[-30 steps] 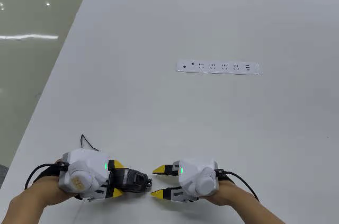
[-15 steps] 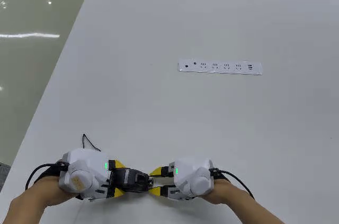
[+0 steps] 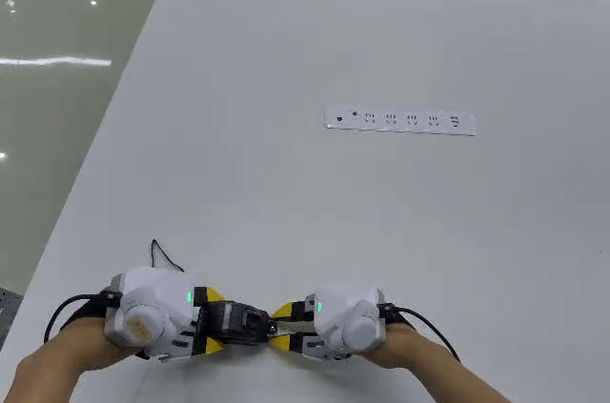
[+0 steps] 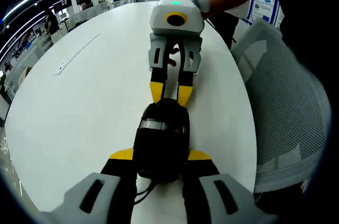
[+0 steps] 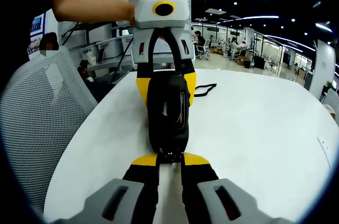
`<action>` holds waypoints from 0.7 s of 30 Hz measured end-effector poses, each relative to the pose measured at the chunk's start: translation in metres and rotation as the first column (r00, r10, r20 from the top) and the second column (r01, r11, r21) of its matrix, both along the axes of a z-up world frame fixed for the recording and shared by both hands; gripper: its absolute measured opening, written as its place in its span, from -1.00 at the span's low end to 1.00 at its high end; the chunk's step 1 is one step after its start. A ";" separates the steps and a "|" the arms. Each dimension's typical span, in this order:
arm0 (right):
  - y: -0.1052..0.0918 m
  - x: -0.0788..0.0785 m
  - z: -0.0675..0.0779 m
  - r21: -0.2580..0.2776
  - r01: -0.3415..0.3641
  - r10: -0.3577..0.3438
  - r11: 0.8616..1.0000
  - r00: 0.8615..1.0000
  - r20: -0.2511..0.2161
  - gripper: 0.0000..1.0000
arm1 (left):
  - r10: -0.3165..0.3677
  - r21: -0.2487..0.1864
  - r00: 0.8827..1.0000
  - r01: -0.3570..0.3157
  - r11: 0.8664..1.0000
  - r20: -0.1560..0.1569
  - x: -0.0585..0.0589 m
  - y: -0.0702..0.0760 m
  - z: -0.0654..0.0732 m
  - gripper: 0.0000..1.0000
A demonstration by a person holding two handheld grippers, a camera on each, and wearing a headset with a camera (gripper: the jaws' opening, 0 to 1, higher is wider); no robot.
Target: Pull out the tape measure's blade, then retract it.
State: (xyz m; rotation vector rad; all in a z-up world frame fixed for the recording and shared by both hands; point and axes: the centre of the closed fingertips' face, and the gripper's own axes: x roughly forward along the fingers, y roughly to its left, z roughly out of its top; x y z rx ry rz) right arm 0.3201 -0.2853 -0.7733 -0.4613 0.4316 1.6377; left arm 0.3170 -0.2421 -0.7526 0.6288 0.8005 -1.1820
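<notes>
I'm gripping the tape measure point(image 3: 243, 324) by its case in my left gripper point(image 3: 217, 322) at the table's point(image 3: 381, 31) 7 o'clock edge, while my right gripper point(image 3: 279, 327), wide open a second ago, is pinching narrowly from 3 o'clock onto the blade hook point(image 5: 169, 156), readying the pull.

The tape measure point(image 3: 238, 324) sits at my table's point(image 3: 286, 184) near edge, between my left gripper point(image 3: 213, 322) and right gripper point(image 3: 282, 327). The power strip point(image 3: 400, 121) lies well behind them, rightward.
</notes>
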 end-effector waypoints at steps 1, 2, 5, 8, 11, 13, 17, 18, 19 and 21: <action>0.001 0.001 0.000 0.003 0.006 -0.006 1.000 1.000 0.001 -0.72 | 0.002 -0.001 1.000 -0.002 1.000 0.001 0.000 0.000 0.000 -0.43; 0.001 0.003 0.000 0.002 0.017 -0.017 1.000 1.000 0.001 -0.73 | 0.011 -0.004 1.000 -0.010 1.000 0.003 0.000 0.001 0.000 -0.43; 0.001 0.002 -0.001 0.001 0.018 -0.018 1.000 1.000 -0.001 -0.75 | 0.009 -0.005 1.000 -0.009 1.000 0.006 0.000 0.000 0.000 -0.43; 0.000 0.001 -0.002 -0.007 0.016 -0.016 1.000 1.000 0.007 -0.77 | 0.007 -0.005 1.000 -0.007 1.000 0.006 0.001 0.000 0.000 -0.43; 0.000 0.001 -0.002 -0.009 0.014 -0.014 1.000 1.000 0.003 -0.78 | 0.006 -0.005 1.000 -0.006 1.000 0.005 0.001 0.000 0.000 -0.43; 0.000 0.000 -0.001 -0.007 0.009 -0.009 1.000 1.000 0.003 -0.79 | 0.008 -0.007 1.000 -0.008 1.000 0.005 0.001 0.001 0.000 -0.43; 0.000 0.000 -0.001 -0.011 0.007 -0.007 1.000 1.000 0.004 -0.80 | 0.010 -0.007 1.000 -0.010 1.000 0.005 0.001 0.001 0.000 -0.43; 0.000 0.000 -0.001 -0.012 0.008 -0.008 1.000 1.000 0.002 -0.80 | 0.010 -0.007 1.000 -0.010 1.000 0.005 0.001 0.001 0.000 -0.43; 0.000 0.000 -0.001 -0.012 0.007 -0.007 1.000 1.000 0.001 -0.80 | 0.010 -0.006 1.000 -0.009 1.000 0.005 0.001 0.001 0.000 -0.43; 0.000 0.000 -0.001 -0.013 0.006 -0.006 1.000 1.000 0.003 -0.81 | 0.011 -0.006 1.000 -0.011 1.000 0.005 0.001 0.001 0.000 -0.43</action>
